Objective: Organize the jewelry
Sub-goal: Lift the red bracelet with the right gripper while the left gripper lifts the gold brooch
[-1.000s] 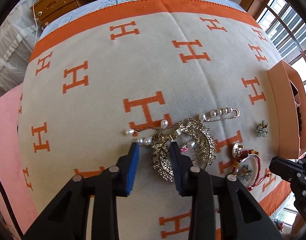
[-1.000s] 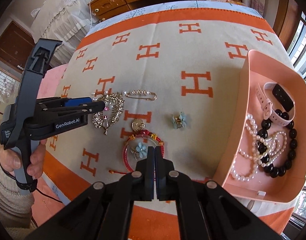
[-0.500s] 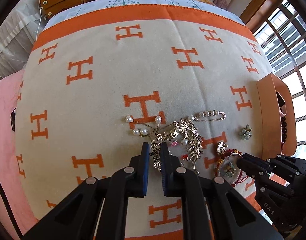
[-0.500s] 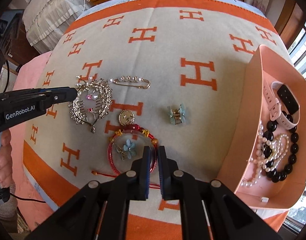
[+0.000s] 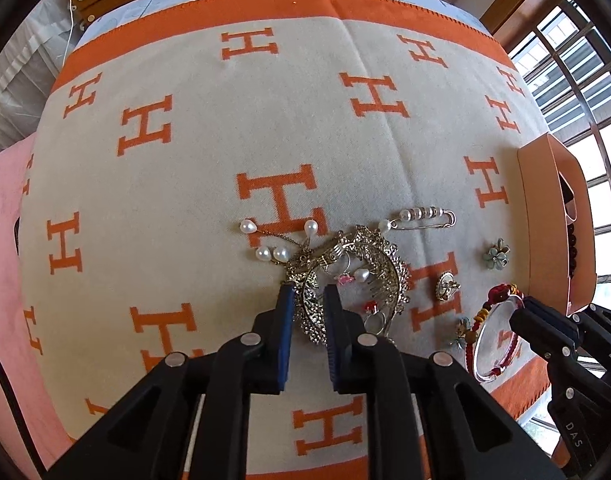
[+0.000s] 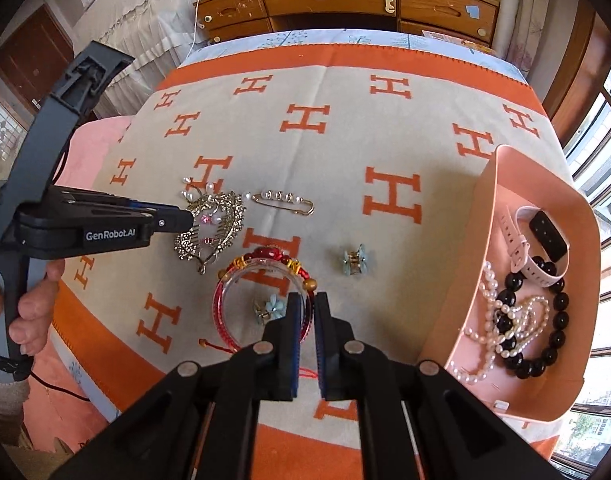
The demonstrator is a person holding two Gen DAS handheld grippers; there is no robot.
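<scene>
A rhinestone hair comb (image 5: 365, 276) with pearl sprigs lies on the H-patterned blanket (image 5: 225, 160). My left gripper (image 5: 308, 292) points down at its near band. The jaws are opening, with the band between the pads and a small gap left. In the right wrist view the left gripper (image 6: 187, 216) sits at the comb (image 6: 213, 224). My right gripper (image 6: 307, 300) is shut on the rim of a clear bangle wound with red cord (image 6: 241, 280). The bangle (image 5: 493, 340) stands tilted up off the blanket, held by the right gripper (image 5: 523, 308).
A pearl safety pin (image 6: 283, 200), a blue flower claw clip (image 6: 355, 262) and a gold brooch (image 5: 447, 286) lie loose. The pink box (image 6: 485, 216) at right holds a watch, black beads and pearls. A hand (image 6: 29, 300) grips the left handle. Blanket's front edge is close.
The right gripper moved onto the bangle, shut on its rim and tilted it up. The left jaws closed over the comb's band, then parted again. The comb stays on the blanket.
</scene>
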